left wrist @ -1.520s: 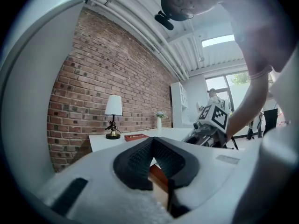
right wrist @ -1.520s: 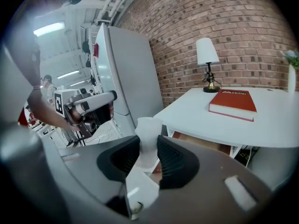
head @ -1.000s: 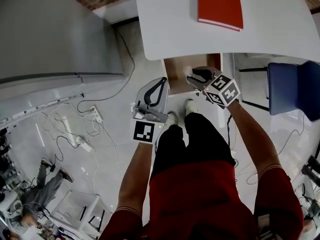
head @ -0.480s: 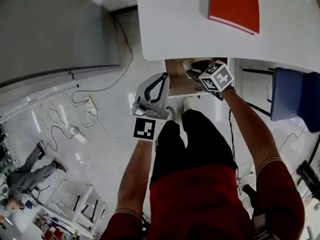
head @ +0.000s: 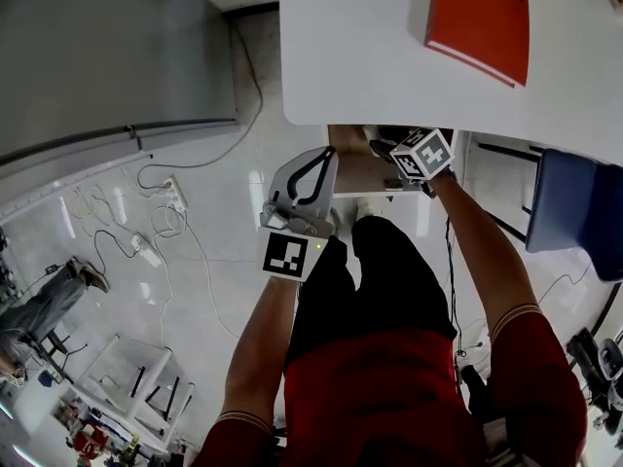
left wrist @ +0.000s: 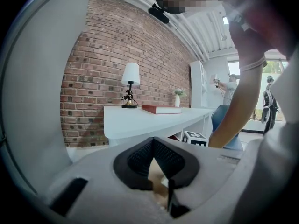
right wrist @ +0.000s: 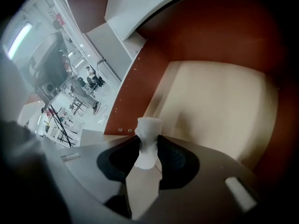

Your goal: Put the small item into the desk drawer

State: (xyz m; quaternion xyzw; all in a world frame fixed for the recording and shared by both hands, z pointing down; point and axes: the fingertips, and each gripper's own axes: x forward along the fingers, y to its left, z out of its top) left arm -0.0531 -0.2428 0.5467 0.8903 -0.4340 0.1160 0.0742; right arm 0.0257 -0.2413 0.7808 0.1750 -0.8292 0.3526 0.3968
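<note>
Under the white desk (head: 370,56) the drawer (head: 362,171) stands pulled out, its pale wooden bottom (right wrist: 224,101) filling the right gripper view. My right gripper (head: 384,148) reaches into it below the desk's edge, shut on the small white item (right wrist: 147,141), a little waisted piece that sticks up between the pads (right wrist: 173,155). In the head view the item is hidden. My left gripper (head: 324,156) hovers at the drawer's left side, and its jaws (left wrist: 153,143) are shut with nothing in them.
A red book (head: 479,13) lies on the desk, with a lamp (left wrist: 130,85) farther along it. A blue chair (head: 574,212) stands to the right. Cables and a power strip (head: 156,227) trail over the floor at the left, beside a grey cabinet (head: 107,56).
My right gripper has gone deeper into the drawer, under the desk's edge, and the white item has passed out of the head view. The left gripper has stayed by the drawer's left side.
</note>
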